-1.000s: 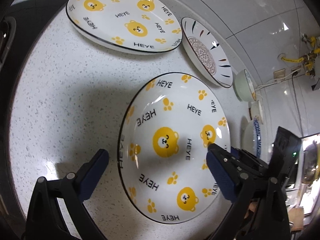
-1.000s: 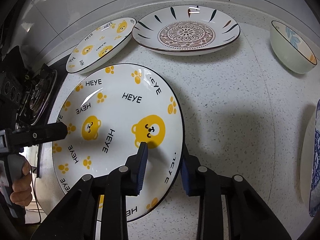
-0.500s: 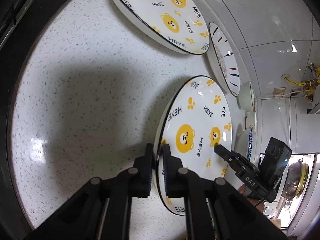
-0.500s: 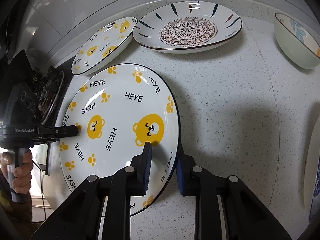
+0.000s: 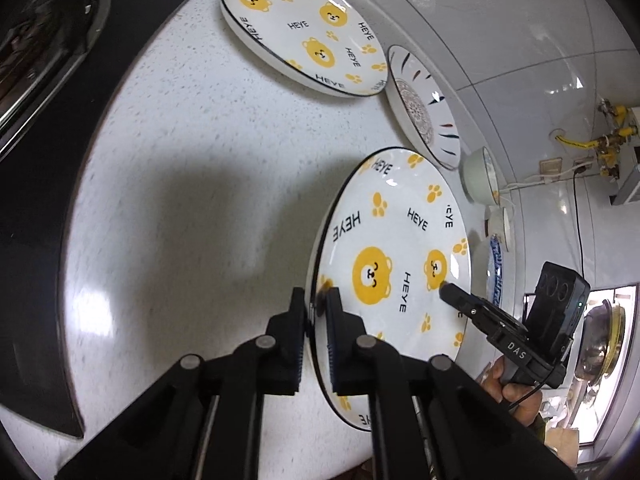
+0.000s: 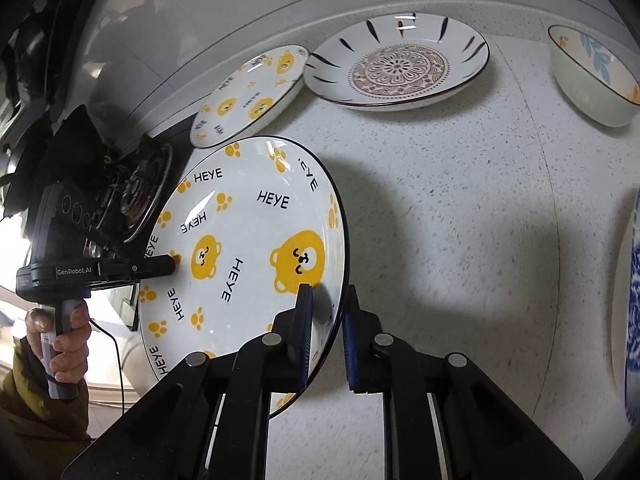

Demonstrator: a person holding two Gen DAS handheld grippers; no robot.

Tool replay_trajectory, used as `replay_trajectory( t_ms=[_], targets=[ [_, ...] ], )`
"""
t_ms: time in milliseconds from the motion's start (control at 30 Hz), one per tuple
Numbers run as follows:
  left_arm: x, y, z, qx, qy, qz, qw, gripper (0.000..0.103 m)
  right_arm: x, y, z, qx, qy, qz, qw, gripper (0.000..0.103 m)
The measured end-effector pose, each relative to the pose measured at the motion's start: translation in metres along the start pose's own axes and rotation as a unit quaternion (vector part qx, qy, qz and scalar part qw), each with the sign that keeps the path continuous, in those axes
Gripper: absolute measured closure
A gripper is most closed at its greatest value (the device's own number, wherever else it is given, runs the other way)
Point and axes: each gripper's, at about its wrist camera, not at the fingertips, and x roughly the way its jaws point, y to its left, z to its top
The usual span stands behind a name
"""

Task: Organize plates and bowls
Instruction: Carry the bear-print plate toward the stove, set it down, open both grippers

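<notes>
Presently the bear plate (image 5: 400, 248) sits lower right in the left view, clear of the counter (image 5: 200, 160). The left gripper (image 5: 316, 316) and right gripper (image 6: 326, 320) pinch opposite rims; its twin (image 5: 304, 28) lies upper centre.

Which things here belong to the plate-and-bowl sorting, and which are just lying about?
Job: held bear plate, left gripper, right gripper, second bear plate, mandala plate, green bowl.
Bystanders: stove, yellow gas valves.
</notes>
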Motion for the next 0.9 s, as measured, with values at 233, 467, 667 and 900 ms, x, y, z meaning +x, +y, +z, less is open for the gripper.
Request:
replay_trajectory(
  t_ms=[233, 467, 667, 900],
  targets=[
    [-0.029, 0.019, -0.051, 0.022, 0.012, 0.004, 0.9997, 0.094, -0.006, 0.032, -0.057, 0.008, 0.01, 0.006, 1.0, 0.09],
    [-0.024, 0.04, -0.081, 0.048, 0.042, 0.015, 0.9979, 0.094, 0.01, 0.038, -0.099, 0.035, 0.026, -0.005, 0.999, 0.09],
    [-0.011, 0.049, -0.087, 0.058, 0.054, 0.015, 0.9968, 0.093, 0.018, 0.039, -0.107, 0.047, 0.019, -0.014, 0.999, 0.091],
    [-0.014, 0.049, -0.086, 0.068, 0.041, 0.018, 0.9967, 0.092, 0.016, 0.039, -0.104, 0.047, 0.017, -0.009, 0.999, 0.09]
  ],
)
